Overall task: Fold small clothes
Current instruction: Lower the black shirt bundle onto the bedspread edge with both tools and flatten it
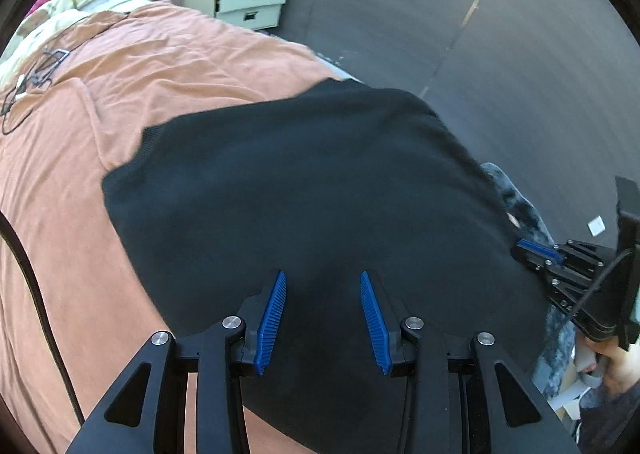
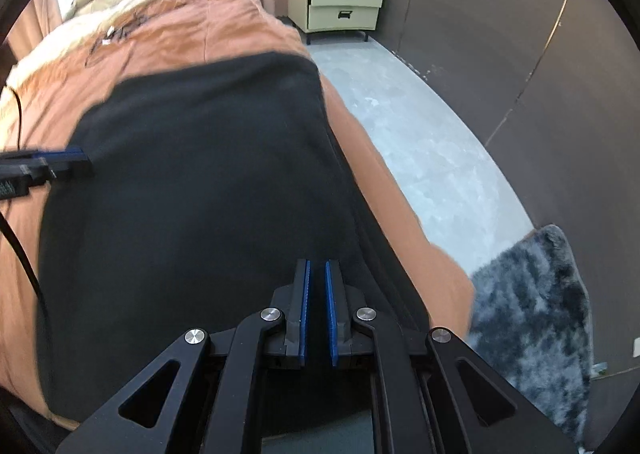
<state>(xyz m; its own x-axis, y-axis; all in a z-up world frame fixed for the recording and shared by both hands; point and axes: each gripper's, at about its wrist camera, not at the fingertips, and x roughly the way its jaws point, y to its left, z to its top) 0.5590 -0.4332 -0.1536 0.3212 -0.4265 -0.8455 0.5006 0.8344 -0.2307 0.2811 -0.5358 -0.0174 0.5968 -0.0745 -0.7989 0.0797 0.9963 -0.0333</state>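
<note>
A black knit garment (image 1: 300, 182) lies spread on the orange bed cover (image 1: 132, 66). My left gripper (image 1: 323, 278) is open, its blue pads just above the garment's near edge. My right gripper (image 2: 316, 266) has its blue pads nearly together over the garment (image 2: 192, 182) near its right edge; I cannot tell whether cloth is between them. The right gripper also shows in the left wrist view (image 1: 536, 250) at the garment's right edge. The left gripper shows in the right wrist view (image 2: 60, 162) at the garment's left edge.
A cream two-drawer nightstand (image 2: 344, 6) stands beyond the bed. A grey fluffy rug (image 2: 532, 302) lies on the pale floor (image 2: 420, 134) to the right. A black cable (image 1: 40, 294) runs over the cover at the left. Pillows and loose cables (image 1: 36, 74) lie at the far end.
</note>
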